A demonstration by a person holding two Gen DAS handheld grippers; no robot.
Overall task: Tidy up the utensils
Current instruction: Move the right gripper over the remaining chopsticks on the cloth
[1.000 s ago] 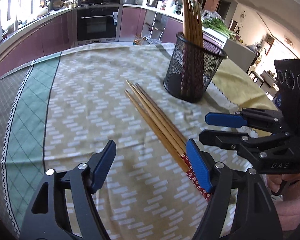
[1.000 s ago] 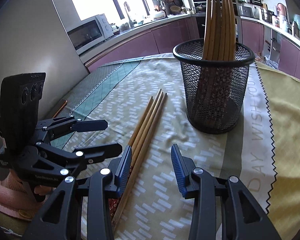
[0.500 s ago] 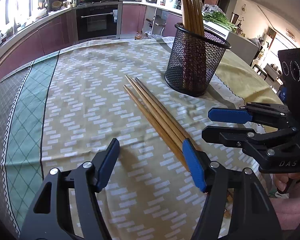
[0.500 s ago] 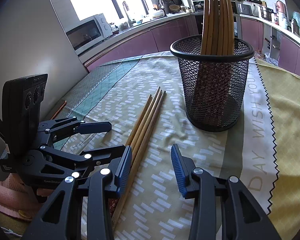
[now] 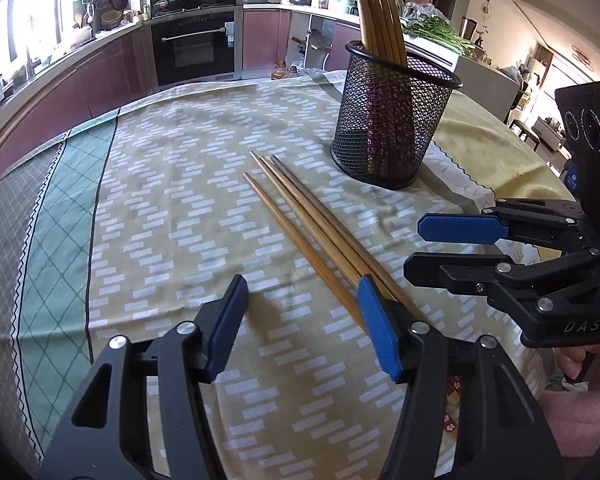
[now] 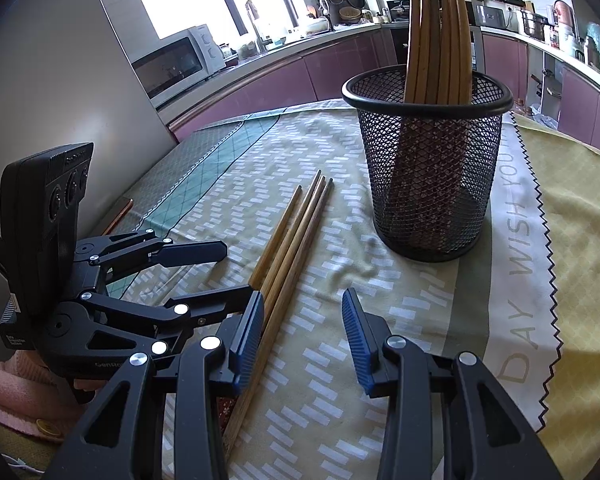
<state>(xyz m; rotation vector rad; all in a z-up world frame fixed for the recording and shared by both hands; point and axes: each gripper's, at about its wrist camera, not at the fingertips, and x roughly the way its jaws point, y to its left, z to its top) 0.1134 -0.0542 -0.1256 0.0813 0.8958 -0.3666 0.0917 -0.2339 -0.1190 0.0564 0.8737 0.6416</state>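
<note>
Currently, both grippers are spread wide and hold nothing. Left gripper [image 5: 302, 312] and right gripper [image 6: 303, 320] flank three loose wooden chopsticks [image 5: 308, 220], lying parallel on the tablecloth [image 5: 172, 208], narrow tips toward the black mesh holder [image 6: 428, 168] containing upright chopsticks.

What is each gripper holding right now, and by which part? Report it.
Nothing is held. The left gripper and right gripper are both open, and the loose chopsticks lie flat on the tablecloth, ungripped.
</note>
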